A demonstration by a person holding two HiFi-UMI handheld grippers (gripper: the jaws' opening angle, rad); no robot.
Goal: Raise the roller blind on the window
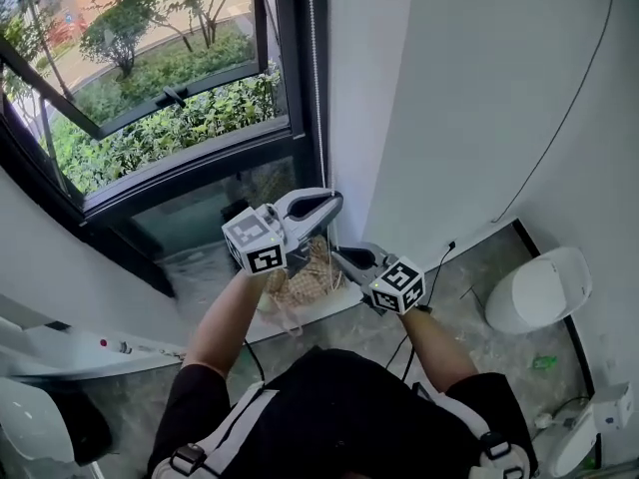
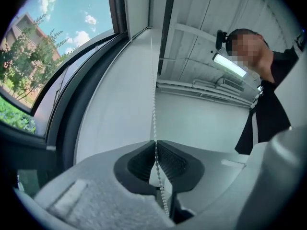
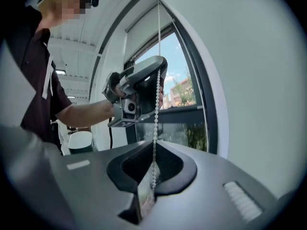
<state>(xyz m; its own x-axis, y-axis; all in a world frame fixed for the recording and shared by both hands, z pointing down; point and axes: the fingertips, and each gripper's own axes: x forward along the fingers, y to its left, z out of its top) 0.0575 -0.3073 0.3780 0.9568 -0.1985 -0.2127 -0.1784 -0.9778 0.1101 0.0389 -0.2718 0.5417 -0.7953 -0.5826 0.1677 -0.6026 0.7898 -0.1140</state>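
Holding the bead chain [image 2: 153,95] by the window [image 1: 150,98] w/ left tongs [image 2: 155,143] and right tongs [image 3: 154,145] both clamped on it, left higher, prob. for hauling hand-over-hand; blind itself I can't make out.

I count two tools, left gripper [image 1: 336,201] and right gripper [image 1: 338,255], one bead chain [image 2: 154,109], one window [image 1: 150,98], perhaps one white bin [image 1: 537,289].

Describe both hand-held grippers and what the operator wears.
The left hand-held gripper has a pale grey shell and dark ribbed pads. The right hand-held gripper has a dark grey shell. Each carries a white cube with black square markers. The person wears a black short-sleeved top with pale harness straps.
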